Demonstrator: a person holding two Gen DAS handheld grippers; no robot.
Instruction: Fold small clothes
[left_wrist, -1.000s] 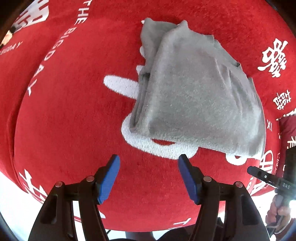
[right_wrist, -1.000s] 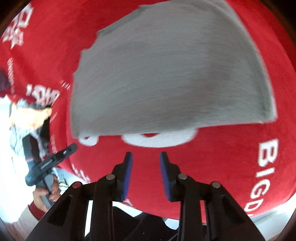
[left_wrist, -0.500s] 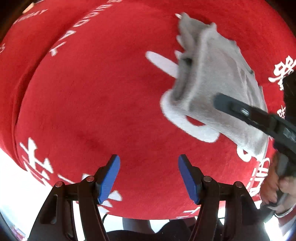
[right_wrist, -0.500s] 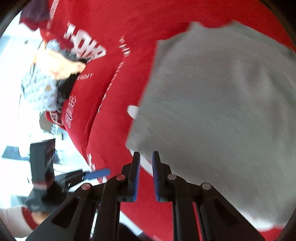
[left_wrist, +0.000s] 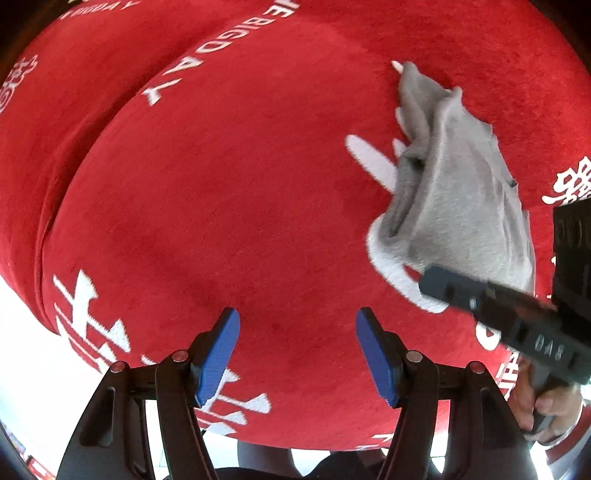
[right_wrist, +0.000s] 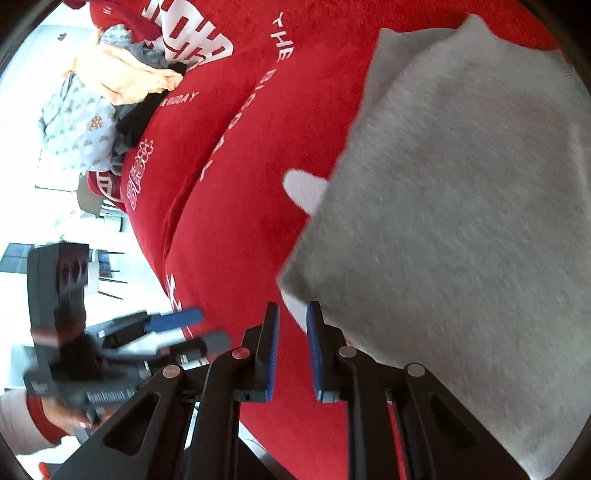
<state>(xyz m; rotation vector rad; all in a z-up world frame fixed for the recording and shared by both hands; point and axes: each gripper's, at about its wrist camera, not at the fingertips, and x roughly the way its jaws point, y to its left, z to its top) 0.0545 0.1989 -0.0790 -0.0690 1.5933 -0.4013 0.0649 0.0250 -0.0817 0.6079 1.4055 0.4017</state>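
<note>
My left tongs (left_wrist: 297, 354) hang spread wide over bare red cloth (left_wrist: 229, 206), with nothing between the blue pads. My right tongs (right_wrist: 291, 350) stand with only a narrow gap and are opening; the gap shows red cloth only, and the near corner of the grey garment (right_wrist: 461, 229) lies just beside the right pad, whether touching I cannot tell. From the left wrist view the right tongs reach in from the right edge, with their tip at the garment's near edge. The garment lies folded flat on the red cloth, partly covering a white printed mark (left_wrist: 373, 162). Farther off, white lettering (right_wrist: 284, 37) runs along the cloth. At the far left corner sits a heap of other clothes (right_wrist: 110, 92).
</note>
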